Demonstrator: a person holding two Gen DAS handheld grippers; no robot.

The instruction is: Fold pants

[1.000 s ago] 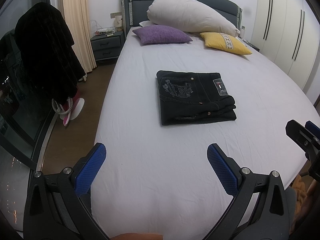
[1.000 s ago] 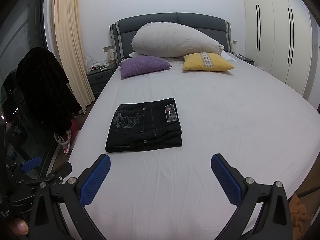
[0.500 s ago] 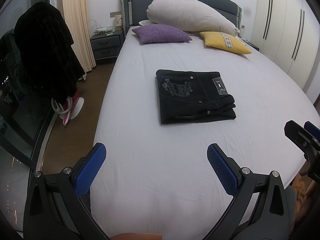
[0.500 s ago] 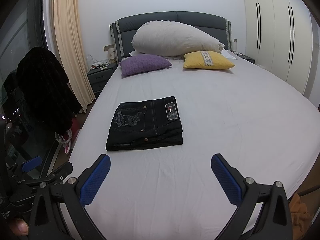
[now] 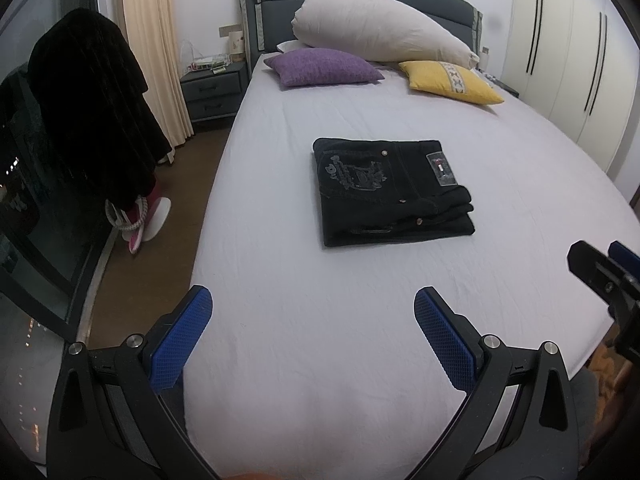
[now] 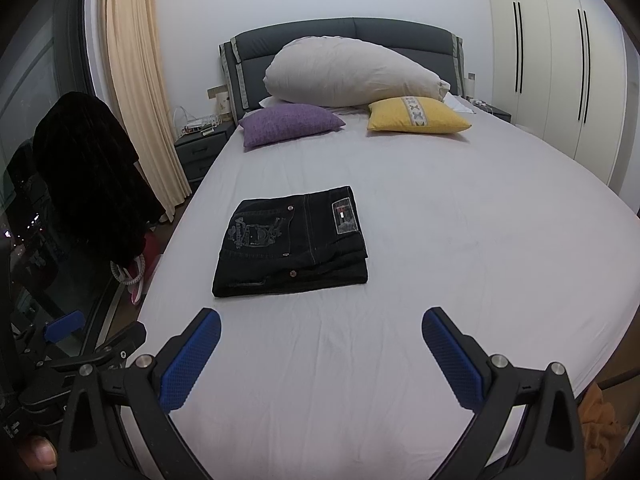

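Now the pants [image 5: 390,190] lie folded into a compact dark rectangle on the bed [image 5: 360,320], roughly at the middle of the pale sheet and somewhat toward its left side in the right wrist view [image 6: 294,242]. A patch label and a stitched back-pocket design face up, and the stacked layers show along the near edge.

Both tools sit low at the foot of the bed, well apart from the pants. The left hand-held gripper [image 5: 312,338] has its jaws spread wide with nothing between the blue pads [image 5: 180,340]; only bare sheet shows in the gap. The right hand-held gripper [image 6: 320,360] is likewise spread wide and holds nothing. Each tool appears at the edge of the other's view: the right one at the far right of the left wrist view [image 5: 608,276], the left one at the lower left of the right wrist view [image 6: 80,344].

At the head of the bed a large white pillow [image 6: 352,72] leans on the grey headboard [image 6: 340,30], with a purple cushion [image 6: 290,124] and a yellow cushion [image 6: 416,116] in front of it. A nightstand [image 5: 212,94] stands to the left beside a cream curtain [image 5: 154,48], and a black coat [image 5: 92,108] hangs nearer. White wardrobe doors [image 6: 560,60] line the right wall.
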